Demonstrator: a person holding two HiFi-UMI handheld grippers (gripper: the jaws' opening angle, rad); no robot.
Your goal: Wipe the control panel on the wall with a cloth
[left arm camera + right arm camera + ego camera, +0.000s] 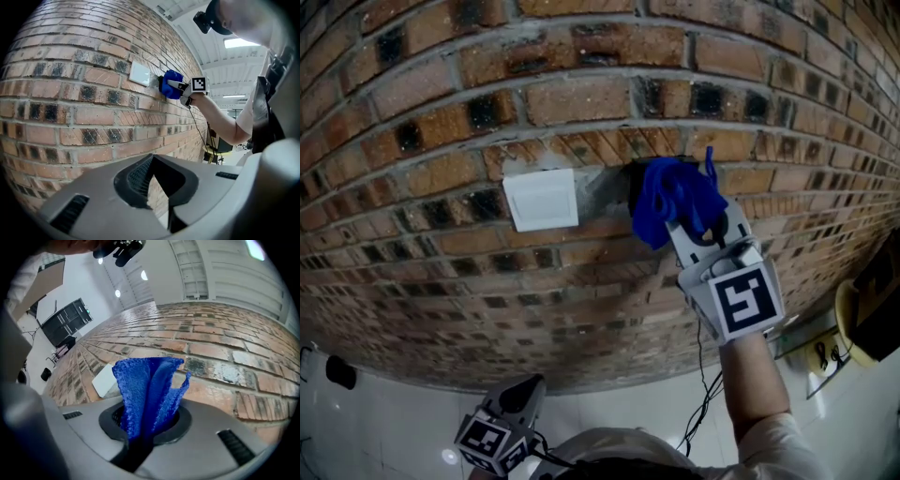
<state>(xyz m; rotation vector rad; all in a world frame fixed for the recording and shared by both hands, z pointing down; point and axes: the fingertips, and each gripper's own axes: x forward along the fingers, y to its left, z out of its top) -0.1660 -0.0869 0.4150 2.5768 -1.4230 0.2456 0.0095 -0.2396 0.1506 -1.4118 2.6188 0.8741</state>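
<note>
My right gripper (692,214), clamped on the blue cloth (664,192), sits against the wall just right of the white control panel (541,199), so I'd sweep left.

Operator rig, appearance only.
The right gripper (692,217) and left gripper (154,180) had pale grey moulded shells. On each, a rounded black recess sat around dark ribbed pads, with a narrow black slot to either side. Each carried a marker cube (748,300), white with bold black square patterns. A thin black cable (703,375) trailed from the right unit. The person wore a white short sleeve (773,436) and a black head camera (206,18).
</note>
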